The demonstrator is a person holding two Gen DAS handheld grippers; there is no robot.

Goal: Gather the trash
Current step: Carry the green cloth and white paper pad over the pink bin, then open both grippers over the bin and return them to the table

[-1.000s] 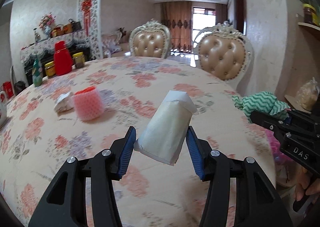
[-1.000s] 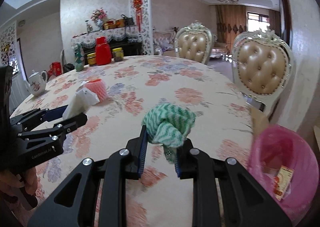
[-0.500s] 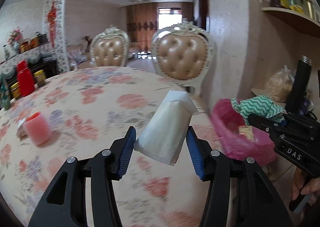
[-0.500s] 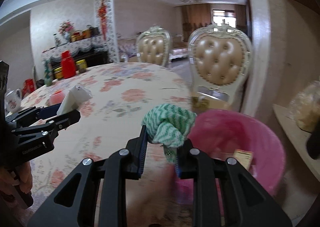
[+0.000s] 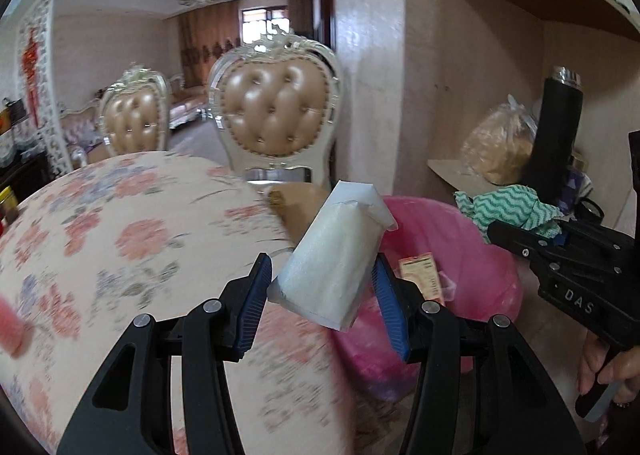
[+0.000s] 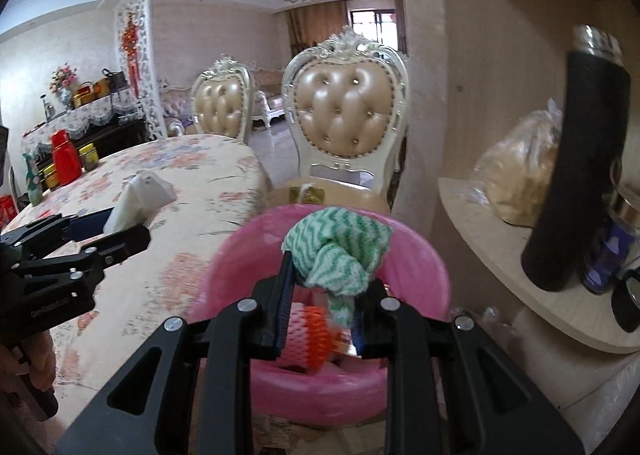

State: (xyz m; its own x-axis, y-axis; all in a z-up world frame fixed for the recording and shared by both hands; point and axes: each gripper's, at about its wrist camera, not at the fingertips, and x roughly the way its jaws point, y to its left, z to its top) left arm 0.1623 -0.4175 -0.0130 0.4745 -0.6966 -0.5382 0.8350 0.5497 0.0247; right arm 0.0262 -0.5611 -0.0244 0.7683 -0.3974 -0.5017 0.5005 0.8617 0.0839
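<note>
My left gripper (image 5: pixel 322 289) is shut on a white foam pouch (image 5: pixel 334 255), held above the table's right edge beside the pink trash bin (image 5: pixel 472 255). My right gripper (image 6: pixel 320 295) is shut on a green-and-white zigzag cloth (image 6: pixel 338 253), which hangs over the mouth of the pink trash bin (image 6: pixel 416 255). Inside the bin lie an orange-and-pink foam net (image 6: pixel 310 329) and a small printed packet (image 5: pixel 420 275). The right gripper and its cloth (image 5: pixel 508 211) show at the right of the left wrist view. The left gripper with the pouch (image 6: pixel 136 199) shows at the left of the right wrist view.
The round table with a floral cloth (image 5: pixel 132 239) fills the left. A tufted chair (image 6: pixel 346 115) stands behind the bin. A shelf (image 6: pixel 504 251) on the right bears a black flask (image 6: pixel 576 159) and a plastic bag (image 6: pixel 516 171). A red jug and jars (image 6: pixel 66 159) stand far left.
Both grippers have swung to the right, from over the table to the pink bin. The cloth now hangs over the bin's mouth. Both grips are unchanged.
</note>
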